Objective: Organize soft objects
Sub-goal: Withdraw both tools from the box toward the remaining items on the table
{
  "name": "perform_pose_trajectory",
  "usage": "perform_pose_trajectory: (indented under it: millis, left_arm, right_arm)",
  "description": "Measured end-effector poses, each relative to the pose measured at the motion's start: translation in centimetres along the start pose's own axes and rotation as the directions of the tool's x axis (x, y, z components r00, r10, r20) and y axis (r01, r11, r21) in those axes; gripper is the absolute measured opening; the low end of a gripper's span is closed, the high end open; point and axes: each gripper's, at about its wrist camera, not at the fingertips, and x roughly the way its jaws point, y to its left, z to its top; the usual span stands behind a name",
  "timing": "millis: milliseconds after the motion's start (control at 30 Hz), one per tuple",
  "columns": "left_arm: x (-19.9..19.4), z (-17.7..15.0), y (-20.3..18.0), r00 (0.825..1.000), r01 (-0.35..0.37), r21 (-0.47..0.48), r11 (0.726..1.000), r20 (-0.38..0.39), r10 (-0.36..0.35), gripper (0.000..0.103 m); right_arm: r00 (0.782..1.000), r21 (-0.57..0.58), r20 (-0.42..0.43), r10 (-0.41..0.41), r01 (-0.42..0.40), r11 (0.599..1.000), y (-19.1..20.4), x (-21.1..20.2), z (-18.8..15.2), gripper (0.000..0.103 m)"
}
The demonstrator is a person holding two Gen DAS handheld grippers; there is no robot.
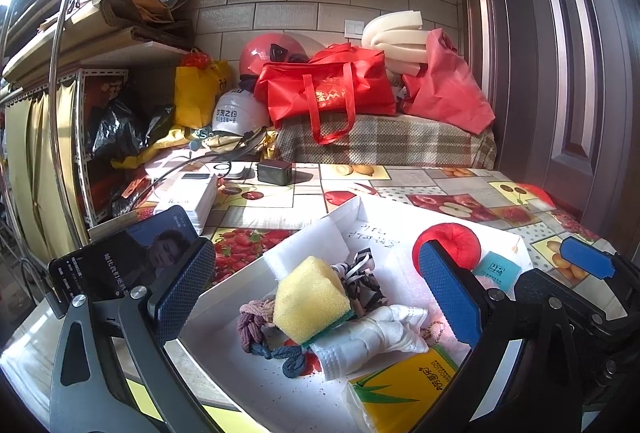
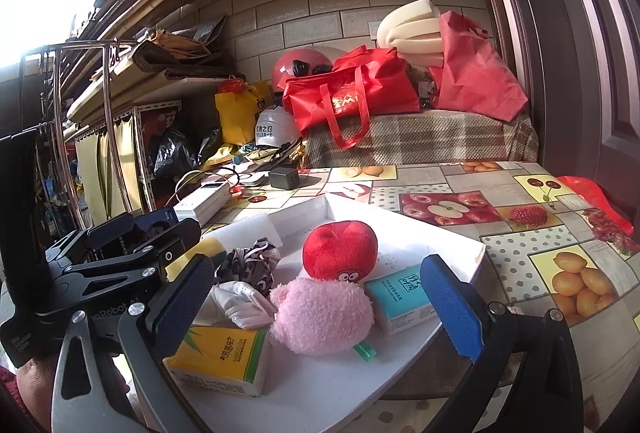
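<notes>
Both claws hang spread wide and empty over the white tray on the fruit-print table. Between the left gripper's pads lie the sponge, scrunchies and glove; the right gripper frames the pink plush, red plush and tissue packs.

"BAMBOO LOVE" on yellow tissue pack; "nRobot" on left gripper.
</notes>
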Motion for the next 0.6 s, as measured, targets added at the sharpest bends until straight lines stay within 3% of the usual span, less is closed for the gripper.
perform_pose_trajectory:
  millis: [300,600]
  left_arm:
    - [-0.3,-0.1,0.2,1.000,-0.005,-0.007,1.000,0.010,0.005,0.103]
    - [-1.3,-0.3,0.1,1.000,0.011,-0.005,1.000,0.020,-0.011,0.103]
  right_arm:
    - [1.000,-0.036,0.012,-0.012,0.012,0.999,0.7,-0.9,-0.4,0.103]
    - [0.999,-0.077,-0.020,0.036,-0.038,0.996,1.0,-3.7,-1.5,0.103]
